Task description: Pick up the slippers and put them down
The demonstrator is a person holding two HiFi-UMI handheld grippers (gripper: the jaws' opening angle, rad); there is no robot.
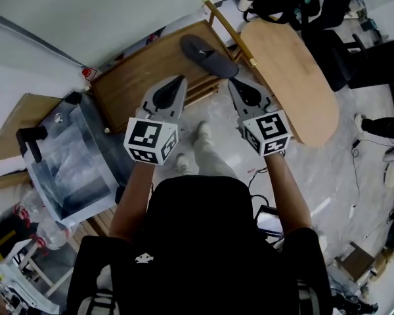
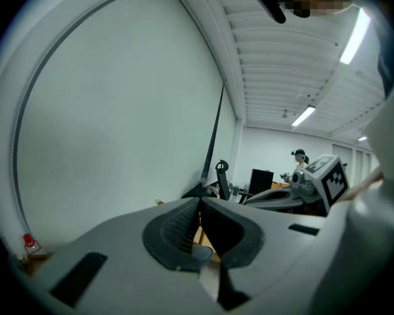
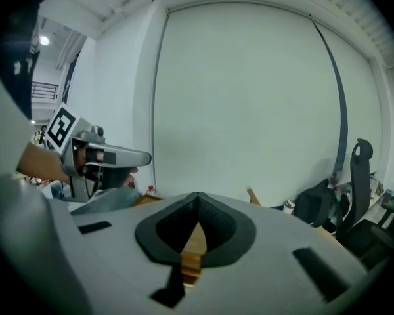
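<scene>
Head view: a person holds the left gripper [image 1: 180, 79] and the right gripper [image 1: 232, 83] side by side above the floor, both aimed at a dark grey slipper [image 1: 207, 55] that lies on a wooden table [image 1: 134, 77] just ahead of them. Both pairs of jaws are clenched together on nothing.

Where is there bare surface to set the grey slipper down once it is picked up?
The brown wooden bench is bare left of the dark grey slipper, up to the small red-capped bottle. The light oval wooden tabletop is bare too. Crowded: the cable-strewn floor at right.
</scene>
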